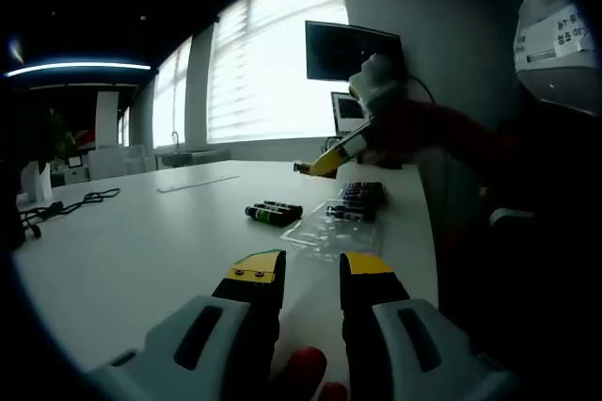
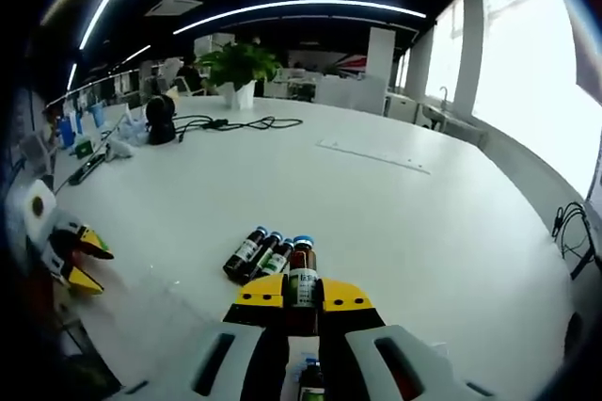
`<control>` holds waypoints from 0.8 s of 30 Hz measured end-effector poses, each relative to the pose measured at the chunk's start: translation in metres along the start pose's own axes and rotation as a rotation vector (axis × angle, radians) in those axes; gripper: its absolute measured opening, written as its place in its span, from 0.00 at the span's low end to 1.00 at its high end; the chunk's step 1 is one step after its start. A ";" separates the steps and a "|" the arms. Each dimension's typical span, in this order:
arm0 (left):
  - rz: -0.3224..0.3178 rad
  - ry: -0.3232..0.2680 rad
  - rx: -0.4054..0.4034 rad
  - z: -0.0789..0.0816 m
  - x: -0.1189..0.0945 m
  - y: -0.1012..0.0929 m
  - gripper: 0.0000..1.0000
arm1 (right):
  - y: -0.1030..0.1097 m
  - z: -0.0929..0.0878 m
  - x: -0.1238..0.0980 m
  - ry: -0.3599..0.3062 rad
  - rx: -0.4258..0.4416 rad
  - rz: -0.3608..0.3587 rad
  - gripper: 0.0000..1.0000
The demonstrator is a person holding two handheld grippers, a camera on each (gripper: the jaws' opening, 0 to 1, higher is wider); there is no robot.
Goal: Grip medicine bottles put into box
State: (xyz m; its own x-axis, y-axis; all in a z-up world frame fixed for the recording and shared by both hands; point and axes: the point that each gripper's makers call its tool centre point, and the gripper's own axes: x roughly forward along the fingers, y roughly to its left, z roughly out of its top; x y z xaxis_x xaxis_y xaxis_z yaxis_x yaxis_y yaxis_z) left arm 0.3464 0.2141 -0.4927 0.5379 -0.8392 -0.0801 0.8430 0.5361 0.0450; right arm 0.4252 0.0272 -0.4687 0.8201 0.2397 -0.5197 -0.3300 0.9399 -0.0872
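Note:
In the right gripper view my right gripper [image 2: 301, 296] is shut on a brown medicine bottle [image 2: 301, 274] with a blue cap and green label, held above the white table. Three more bottles [image 2: 259, 252] lie side by side just beyond it. The left gripper view has the same loose bottles [image 1: 273, 213] lying near a clear plastic box [image 1: 324, 236] that holds several dark bottles [image 1: 357, 199]. The right gripper [image 1: 315, 166] hovers over that box, held by a gloved hand. My left gripper [image 1: 312, 269] stands open and empty, low over the near table; it also appears as the left gripper [image 2: 75, 255].
The white table [image 2: 376, 222] stretches wide. At its far side stand a potted plant [image 2: 235, 64], a black cable [image 2: 245, 123] and small gear [image 2: 160, 119]. A monitor [image 1: 353, 48] sits against the wall behind the box. A person in a red sleeve [image 1: 433, 133] is at the right.

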 end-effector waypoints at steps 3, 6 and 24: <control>0.001 0.001 0.000 0.000 0.000 0.000 0.17 | 0.006 0.001 -0.007 -0.009 0.001 0.008 0.07; 0.001 0.001 0.001 0.000 0.000 0.000 0.17 | 0.010 0.000 -0.013 -0.021 0.017 0.012 0.07; -0.001 -0.002 0.000 0.001 0.000 0.000 0.18 | 0.040 -0.023 -0.024 0.012 0.055 0.051 0.07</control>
State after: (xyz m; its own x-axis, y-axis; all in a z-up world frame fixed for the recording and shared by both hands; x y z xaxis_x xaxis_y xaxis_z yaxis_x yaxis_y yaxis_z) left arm 0.3462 0.2139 -0.4921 0.5369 -0.8400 -0.0780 0.8436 0.5350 0.0452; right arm 0.3814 0.0539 -0.4797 0.7971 0.2855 -0.5322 -0.3453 0.9384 -0.0138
